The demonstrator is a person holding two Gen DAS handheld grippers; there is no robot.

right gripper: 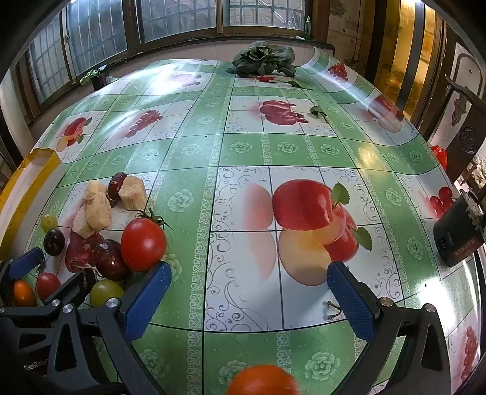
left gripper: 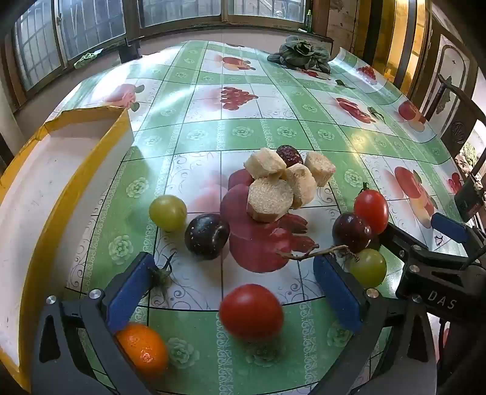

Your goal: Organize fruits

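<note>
My table wears a green-checked oilcloth (right gripper: 243,145) printed with fruit pictures. Far end, a leafy green vegetable (right gripper: 262,59) sits by the windows (right gripper: 176,18). Dark box (right gripper: 457,235) at the right edge.

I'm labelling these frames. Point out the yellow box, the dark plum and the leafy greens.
yellow box (left gripper: 104,145), left wrist view, right wall.
dark plum (left gripper: 206,236), left wrist view, its middle.
leafy greens (right gripper: 262,59), right wrist view, centre leaves.

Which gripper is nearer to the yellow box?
Left. The left gripper hovers open right beside the yellow box, at the fruit pile. The right gripper is open farther away, beyond the fruit from the box.
</note>
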